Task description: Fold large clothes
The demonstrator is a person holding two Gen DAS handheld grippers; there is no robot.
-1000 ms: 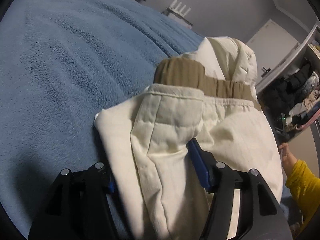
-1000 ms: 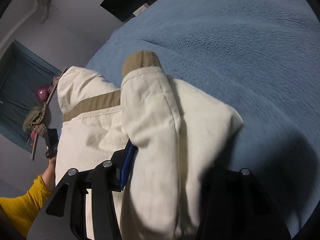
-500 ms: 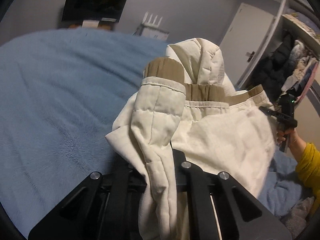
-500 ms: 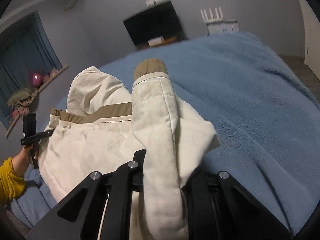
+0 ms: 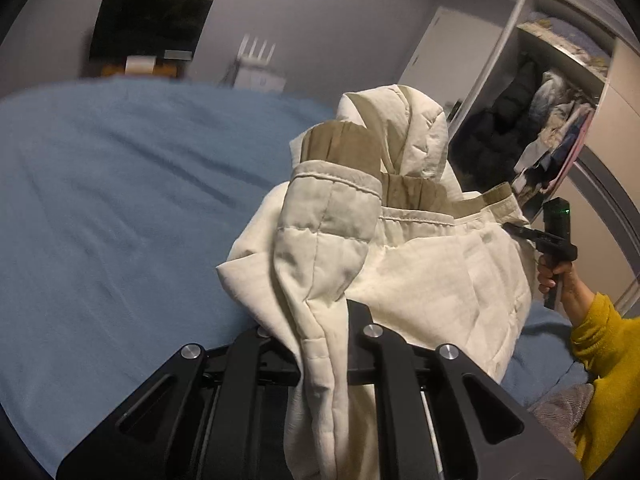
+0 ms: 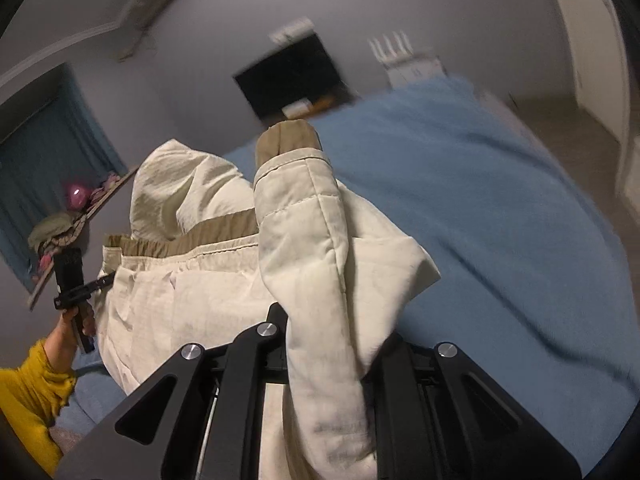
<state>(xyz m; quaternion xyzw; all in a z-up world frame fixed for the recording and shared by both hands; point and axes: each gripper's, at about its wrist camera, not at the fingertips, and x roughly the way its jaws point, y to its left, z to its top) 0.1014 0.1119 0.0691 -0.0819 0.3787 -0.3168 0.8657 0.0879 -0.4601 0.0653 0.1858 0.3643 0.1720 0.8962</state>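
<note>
A cream quilted jacket [image 5: 432,280] with tan ribbed cuffs and hem hangs raised above the blue bed. My left gripper [image 5: 316,320] is shut on one sleeve side of it; the tan cuff [image 5: 340,148] stands up in front. My right gripper [image 6: 328,332] is shut on the other sleeve side of the jacket [image 6: 192,292], its tan cuff [image 6: 288,140] upright. Each gripper also shows in the other's view, the right gripper [image 5: 524,232] and the left gripper [image 6: 96,284], clamped on the jacket's edges. The hood [image 5: 404,120] rises behind.
The bed's blue fleece blanket [image 5: 120,200] spreads below and beyond. A dark TV [image 5: 148,28] and a white router [image 5: 256,56] stand by the far wall. An open wardrobe [image 5: 552,112] with hung clothes is to the right. A window shelf [image 6: 76,208] holds small items.
Both grippers have closed on the jacket and lifted it off the bed. The views have tilted up from the blanket toward the far wall.
</note>
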